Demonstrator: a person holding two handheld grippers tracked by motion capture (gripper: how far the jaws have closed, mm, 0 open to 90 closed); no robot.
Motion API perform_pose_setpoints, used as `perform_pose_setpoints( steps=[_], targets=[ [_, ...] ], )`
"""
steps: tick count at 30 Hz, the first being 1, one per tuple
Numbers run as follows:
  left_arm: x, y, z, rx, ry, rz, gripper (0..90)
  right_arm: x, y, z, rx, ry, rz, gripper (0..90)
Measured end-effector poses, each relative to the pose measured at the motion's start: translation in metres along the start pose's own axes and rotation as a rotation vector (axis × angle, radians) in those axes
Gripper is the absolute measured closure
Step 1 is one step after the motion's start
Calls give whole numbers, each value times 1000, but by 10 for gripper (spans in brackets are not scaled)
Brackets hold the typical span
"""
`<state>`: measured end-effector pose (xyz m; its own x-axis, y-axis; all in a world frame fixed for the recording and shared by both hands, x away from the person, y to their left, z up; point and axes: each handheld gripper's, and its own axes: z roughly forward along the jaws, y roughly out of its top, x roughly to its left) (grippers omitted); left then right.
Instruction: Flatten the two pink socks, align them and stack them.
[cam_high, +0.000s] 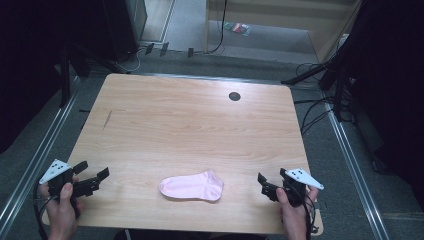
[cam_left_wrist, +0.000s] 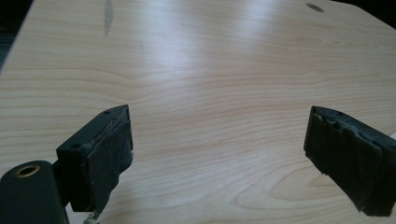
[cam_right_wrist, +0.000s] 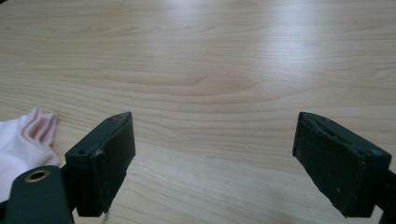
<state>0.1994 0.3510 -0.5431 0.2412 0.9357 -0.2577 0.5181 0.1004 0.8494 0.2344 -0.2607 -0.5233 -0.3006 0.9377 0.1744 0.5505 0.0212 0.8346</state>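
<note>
Both of my grippers, left gripper (cam_high: 92, 172) and right gripper (cam_high: 270, 181), gape wide and grasp nothing (bare table (cam_high: 190, 125) beneath), flanking one pink sock (cam_high: 192, 187).

The high view is looking forward and down from above the near edge of the pale wooden table (cam_high: 190, 120), taking in its whole top. The left gripper view is sitting low and close over the boards, facing the far small dark round hole (cam_left_wrist: 314, 7), shared with the high view. The right gripper view is facing across the boards too, catching the flat pink sock (cam_right_wrist: 21, 140).
</note>
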Motion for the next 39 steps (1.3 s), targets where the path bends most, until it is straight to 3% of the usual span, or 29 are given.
perform_pose_setpoints(
  steps=[6,10,18,20,26,39],
  targets=[
    [14,-2,-10,-14,15,-30,85,-16,-3,-7,-1,-40,12,130],
    [20,-6,-13,9,43,3,85,-34,-9,-12,12,-93,12,130],
    [30,-6,-20,0,68,30,85,-59,-21,-20,22,-123,36,132],
    [34,-6,-22,-8,76,17,85,-66,-25,-24,25,-124,46,131],
    [35,-6,-19,-10,52,7,85,-76,-31,-30,26,-124,51,135],
    [30,-9,-13,4,54,55,85,-81,-35,-34,44,-137,63,135]
  ],
)
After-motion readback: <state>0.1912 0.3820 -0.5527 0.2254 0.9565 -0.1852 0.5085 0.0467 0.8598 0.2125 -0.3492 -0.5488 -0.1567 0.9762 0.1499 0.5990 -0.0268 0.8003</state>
